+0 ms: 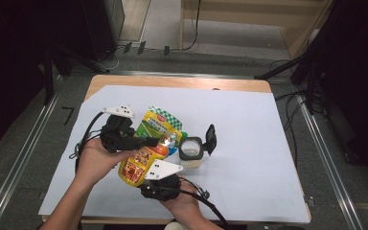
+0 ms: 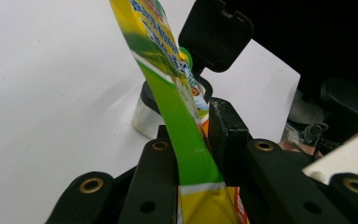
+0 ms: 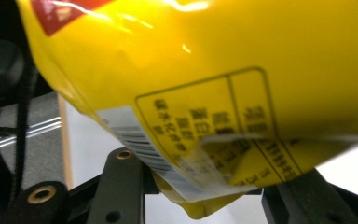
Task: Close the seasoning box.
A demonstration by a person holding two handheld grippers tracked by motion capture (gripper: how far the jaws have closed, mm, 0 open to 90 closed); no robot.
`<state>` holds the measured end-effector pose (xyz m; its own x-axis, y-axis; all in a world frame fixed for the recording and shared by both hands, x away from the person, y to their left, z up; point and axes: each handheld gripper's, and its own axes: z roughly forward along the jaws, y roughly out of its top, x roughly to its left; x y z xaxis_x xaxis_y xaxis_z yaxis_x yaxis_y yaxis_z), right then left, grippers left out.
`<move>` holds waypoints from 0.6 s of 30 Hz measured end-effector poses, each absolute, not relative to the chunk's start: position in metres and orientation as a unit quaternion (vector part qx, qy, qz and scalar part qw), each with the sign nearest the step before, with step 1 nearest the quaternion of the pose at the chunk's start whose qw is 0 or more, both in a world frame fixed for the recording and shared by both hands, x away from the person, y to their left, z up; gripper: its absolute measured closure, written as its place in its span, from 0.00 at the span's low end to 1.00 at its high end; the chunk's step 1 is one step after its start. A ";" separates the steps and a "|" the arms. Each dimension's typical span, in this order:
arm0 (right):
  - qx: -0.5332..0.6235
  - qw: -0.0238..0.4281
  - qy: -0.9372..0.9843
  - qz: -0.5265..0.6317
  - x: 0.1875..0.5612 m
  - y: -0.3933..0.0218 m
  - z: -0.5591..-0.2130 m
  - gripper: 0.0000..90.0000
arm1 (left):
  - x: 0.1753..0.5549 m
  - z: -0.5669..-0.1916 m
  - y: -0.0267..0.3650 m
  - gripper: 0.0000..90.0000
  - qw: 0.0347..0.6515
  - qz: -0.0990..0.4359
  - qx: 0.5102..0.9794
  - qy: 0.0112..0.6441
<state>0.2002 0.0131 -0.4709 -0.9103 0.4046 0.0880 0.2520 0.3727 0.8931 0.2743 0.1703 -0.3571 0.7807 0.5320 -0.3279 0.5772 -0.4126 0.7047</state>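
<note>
Paper [image 1: 249,143] covers the table, and above it I hold a yellow and green pouch [image 1: 146,143], tipped with its green spout end by the small clear jar [image 1: 191,154] whose black lid [image 1: 211,139] is flipped up. I think I am at the pouring step, so next I must tilt the shiny pouch more. My left gripper [image 1: 148,141] pinches its middle, and my right gripper [image 1: 143,178] cups its bottom, though I cannot tell if it squeezes.

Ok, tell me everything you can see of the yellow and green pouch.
The pouch is a glossy, flexible plastic bag: yellow lower part with a red panel, barcode and printed table, green checked top. It is held above the white sheet, tilted toward the open clear container. The left gripper pinches its middle edge-on between both jaws; the right gripper brackets its bottom end.
</note>
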 end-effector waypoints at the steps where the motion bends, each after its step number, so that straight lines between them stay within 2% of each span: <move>1: 0.198 0.070 0.826 0.524 0.200 0.013 -0.470 0.69 | 0.274 -0.357 0.169 0.89 0.427 -0.025 0.842 0.329; 14: 0.187 0.040 0.829 0.525 0.194 0.013 -0.464 0.65 | 0.279 -0.361 0.157 0.84 0.412 -0.042 0.845 0.337; 18: 0.191 0.017 0.824 0.533 0.194 0.011 -0.462 0.65 | 0.282 -0.364 0.151 0.81 0.411 -0.050 0.845 0.339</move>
